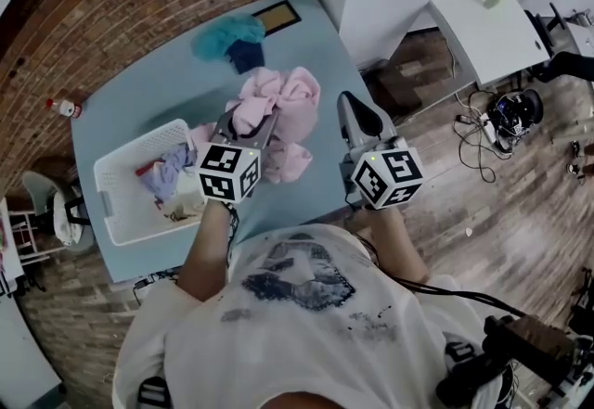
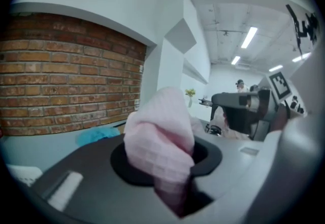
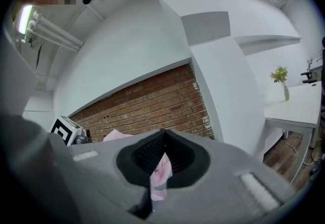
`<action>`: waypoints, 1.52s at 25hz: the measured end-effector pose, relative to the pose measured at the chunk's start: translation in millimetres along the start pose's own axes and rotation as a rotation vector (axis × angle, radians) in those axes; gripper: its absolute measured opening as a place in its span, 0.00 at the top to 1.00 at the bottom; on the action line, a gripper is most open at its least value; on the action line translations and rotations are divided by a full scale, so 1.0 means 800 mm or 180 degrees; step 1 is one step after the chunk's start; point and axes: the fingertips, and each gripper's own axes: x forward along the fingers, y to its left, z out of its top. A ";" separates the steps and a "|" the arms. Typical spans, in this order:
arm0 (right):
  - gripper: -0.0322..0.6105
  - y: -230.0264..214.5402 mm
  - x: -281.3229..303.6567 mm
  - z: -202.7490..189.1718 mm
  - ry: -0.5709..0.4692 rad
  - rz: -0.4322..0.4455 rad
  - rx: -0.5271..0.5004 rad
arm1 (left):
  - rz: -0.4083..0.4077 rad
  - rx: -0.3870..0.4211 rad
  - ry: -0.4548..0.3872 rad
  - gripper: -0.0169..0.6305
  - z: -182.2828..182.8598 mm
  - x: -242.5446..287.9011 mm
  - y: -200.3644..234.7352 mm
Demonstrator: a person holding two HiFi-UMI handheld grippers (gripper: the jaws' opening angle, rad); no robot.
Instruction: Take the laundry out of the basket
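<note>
A white basket (image 1: 104,203), with mixed laundry (image 1: 172,180) lying inside, is seen at 9 o'clock on the blue tabletop (image 1: 158,83). Just to its right, the left tongs (image 1: 252,124) are clenched on a thick fold of a pink garment (image 1: 290,96), which is bunched outside the basket over the tabletop's middle. A thin edge of the same pink cloth is pinched in the tightly closed right tongs (image 1: 351,106) at 3 o'clock. A teal cloth (image 1: 225,33) is laid at 12 o'clock.
</note>
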 end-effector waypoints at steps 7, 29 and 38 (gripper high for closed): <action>0.95 -0.015 -0.001 -0.015 0.0066 -0.0062 0.0055 | 0.0019 -0.0172 0.0166 0.80 -0.041 0.024 0.006; 0.95 -0.037 0.002 -0.054 0.0288 -0.0233 0.0144 | 0.0163 -0.0339 0.0683 0.75 -0.129 0.114 0.036; 0.95 -0.031 -0.008 -0.056 0.0275 -0.0271 0.0137 | 0.0204 -0.0390 0.0645 0.67 -0.127 0.106 0.042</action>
